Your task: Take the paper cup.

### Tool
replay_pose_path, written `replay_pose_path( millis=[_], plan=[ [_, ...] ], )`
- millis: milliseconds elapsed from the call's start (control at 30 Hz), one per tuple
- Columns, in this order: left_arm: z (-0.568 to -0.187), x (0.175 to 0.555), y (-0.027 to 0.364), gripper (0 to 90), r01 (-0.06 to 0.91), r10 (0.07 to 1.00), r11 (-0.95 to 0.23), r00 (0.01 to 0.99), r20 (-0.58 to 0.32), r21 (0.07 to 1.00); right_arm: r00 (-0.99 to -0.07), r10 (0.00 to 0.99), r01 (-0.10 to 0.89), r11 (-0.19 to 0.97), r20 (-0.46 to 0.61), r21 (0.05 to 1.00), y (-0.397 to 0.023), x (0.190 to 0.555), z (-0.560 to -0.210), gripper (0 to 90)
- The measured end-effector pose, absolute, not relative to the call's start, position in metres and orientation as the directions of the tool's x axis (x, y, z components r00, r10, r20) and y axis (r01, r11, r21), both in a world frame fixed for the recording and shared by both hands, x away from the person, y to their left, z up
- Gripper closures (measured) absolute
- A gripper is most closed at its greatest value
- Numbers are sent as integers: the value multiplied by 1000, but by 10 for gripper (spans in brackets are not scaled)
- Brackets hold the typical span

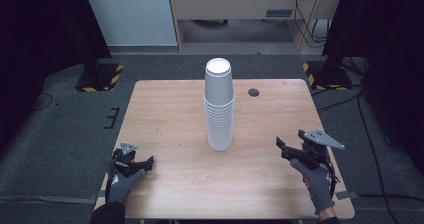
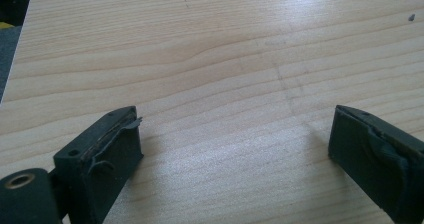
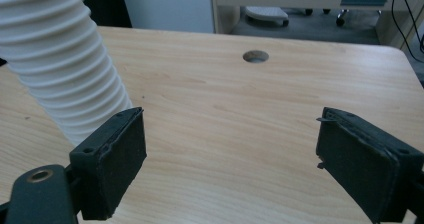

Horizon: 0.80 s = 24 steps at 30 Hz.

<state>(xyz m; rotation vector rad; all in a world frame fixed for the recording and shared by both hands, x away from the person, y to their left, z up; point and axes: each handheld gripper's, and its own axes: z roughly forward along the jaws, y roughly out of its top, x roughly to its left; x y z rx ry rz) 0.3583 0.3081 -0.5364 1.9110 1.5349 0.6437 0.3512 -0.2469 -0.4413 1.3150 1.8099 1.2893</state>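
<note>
Room: dark carpet lay all around a light wooden table [image 1: 175, 114]. Pale cupboards stood by the far wall, and black stands with yellow stripes sat on the floor past the two far corners of the table.

Left hand: a hand in a grey glove [image 1: 121, 183] came in at the near left corner of the table.

Left gripper: the left gripper [image 1: 145, 163] was low over the near left corner, close to the left edge. Its two black jaws stood wide apart, with nothing between them. In the left gripper view [image 2: 235, 149] bare wood showed between the jaws.

Cups: a tall stack of white paper cups [image 1: 219, 104] stood upside down in the middle of the table, a bit nearer the far edge. It stood about straight. It was well apart from both grippers. In the right gripper view the stack [image 3: 60, 59] rose just past the left jaw, with many rims showing like rings.

Hole: a small round hole [image 1: 254, 92] was in the table top near the far edge, to the right of the cups.

Right gripper: the right gripper [image 1: 281, 148] was near the right edge, toward the near right corner, and pointed at the cups. Its jaws were wide apart too, and held nothing. In the right gripper view [image 3: 230, 154] only table wood lay between them.

Right hand: a hand in a grey glove [image 1: 316, 180] held that gripper from the near right corner.
</note>
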Motion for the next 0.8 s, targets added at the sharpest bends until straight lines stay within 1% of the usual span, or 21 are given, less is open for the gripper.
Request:
replay_pose_path(
  millis=[267,800],
  plan=[
    [-536,358,308,60,687,977,-152,214,3,711,-394,915,345,62,85,936,-241,350,-420,129],
    [-536,358,308,60,687,977,-152,214,3,711,-443,892,292,48,91,955,-220,353,-386,130]
  ],
)
